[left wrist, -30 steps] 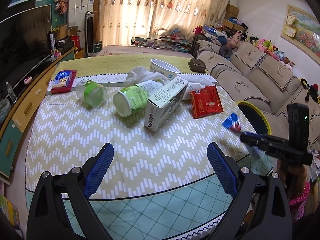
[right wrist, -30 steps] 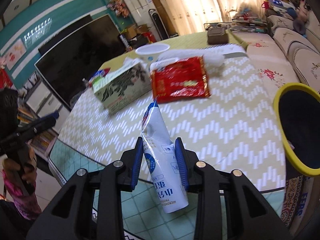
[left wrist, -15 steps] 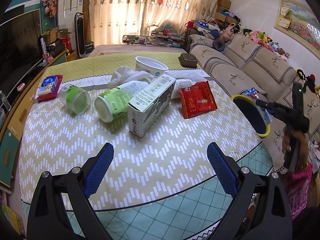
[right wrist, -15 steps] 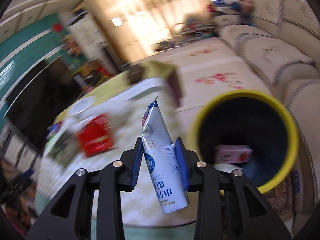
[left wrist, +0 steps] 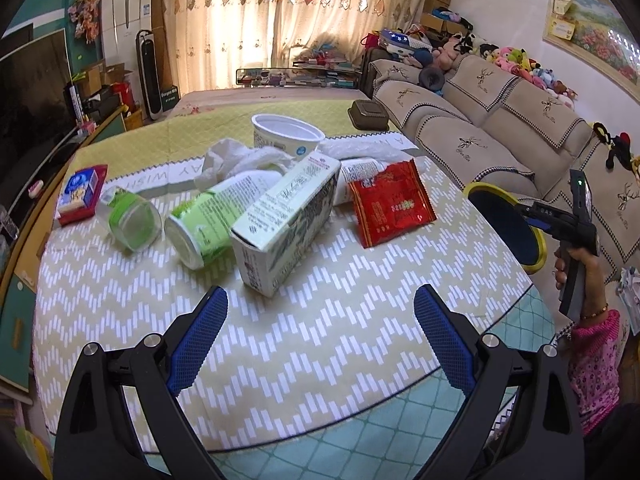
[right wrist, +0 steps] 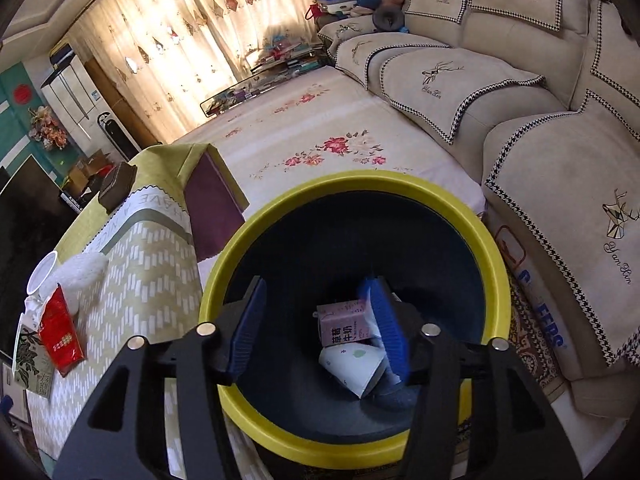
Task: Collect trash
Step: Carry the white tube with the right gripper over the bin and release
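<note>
My right gripper (right wrist: pixel 320 312) is open and empty over the yellow-rimmed dark bin (right wrist: pixel 496 264). In the bin lie a pink carton (right wrist: pixel 344 324) and a white wrapper (right wrist: pixel 352 364). The bin (left wrist: pixel 538 248) and right gripper (left wrist: pixel 532 216) also show at the table's right in the left wrist view. My left gripper (left wrist: pixel 320 328) is open and empty above the near table. On the table lie a white-green box (left wrist: pixel 284 216), a green bottle (left wrist: pixel 208 216), a clear jar (left wrist: pixel 128 220), a red packet (left wrist: pixel 390 204), a white cup (left wrist: pixel 286 136) and crumpled tissue (left wrist: pixel 236 160).
A red-blue pack (left wrist: pixel 78 192) lies at the table's left edge and a dark case (left wrist: pixel 368 114) at the far side. A beige sofa (left wrist: pixel 500 128) runs along the right. A TV cabinet (left wrist: pixel 24 216) stands left.
My right gripper opened over the bin and the blue-white wrapper it held is gone from the jaws. The left gripper moved slightly closer to the table items.
</note>
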`<state>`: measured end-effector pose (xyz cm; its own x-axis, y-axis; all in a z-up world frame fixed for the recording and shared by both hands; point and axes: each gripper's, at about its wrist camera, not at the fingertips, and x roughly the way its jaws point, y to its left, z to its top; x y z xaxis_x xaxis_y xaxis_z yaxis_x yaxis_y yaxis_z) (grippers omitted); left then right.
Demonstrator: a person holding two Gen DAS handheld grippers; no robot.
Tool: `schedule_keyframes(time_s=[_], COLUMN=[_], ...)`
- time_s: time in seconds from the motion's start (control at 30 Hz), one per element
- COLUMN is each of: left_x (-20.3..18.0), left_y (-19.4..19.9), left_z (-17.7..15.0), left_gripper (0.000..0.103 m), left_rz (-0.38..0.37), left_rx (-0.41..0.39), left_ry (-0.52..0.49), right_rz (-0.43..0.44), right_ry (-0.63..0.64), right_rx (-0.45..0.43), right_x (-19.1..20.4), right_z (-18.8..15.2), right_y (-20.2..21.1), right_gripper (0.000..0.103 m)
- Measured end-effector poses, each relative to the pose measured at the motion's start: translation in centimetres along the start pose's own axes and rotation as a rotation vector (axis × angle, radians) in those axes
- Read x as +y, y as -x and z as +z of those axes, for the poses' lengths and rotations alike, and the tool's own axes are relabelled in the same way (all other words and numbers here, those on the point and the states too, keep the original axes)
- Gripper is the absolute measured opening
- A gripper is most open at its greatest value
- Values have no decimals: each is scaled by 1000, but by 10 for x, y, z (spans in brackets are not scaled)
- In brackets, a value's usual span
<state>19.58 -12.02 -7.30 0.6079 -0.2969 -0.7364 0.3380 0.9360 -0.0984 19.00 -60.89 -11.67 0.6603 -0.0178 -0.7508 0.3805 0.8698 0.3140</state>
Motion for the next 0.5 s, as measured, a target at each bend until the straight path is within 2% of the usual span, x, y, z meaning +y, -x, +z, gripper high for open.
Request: schedule_keyframes(time_s=[0.27, 0.43, 0.5], left_x=[16, 21, 21], left_y=[-8, -22, -30], left_z=[21, 32, 35], left_gripper=[93, 93, 89], left_rz=[-13, -16, -12], left_rx=[-34, -29, -20], left_ry=[-27, -60, -79], right_rz=[38, 50, 54], right_ry=[12, 15, 16], right_rx=[27, 32, 32], right_x=[13, 19, 22], right_z=[-14, -19, -20], right_y=[0, 2, 4], right_gripper=[56, 56, 56])
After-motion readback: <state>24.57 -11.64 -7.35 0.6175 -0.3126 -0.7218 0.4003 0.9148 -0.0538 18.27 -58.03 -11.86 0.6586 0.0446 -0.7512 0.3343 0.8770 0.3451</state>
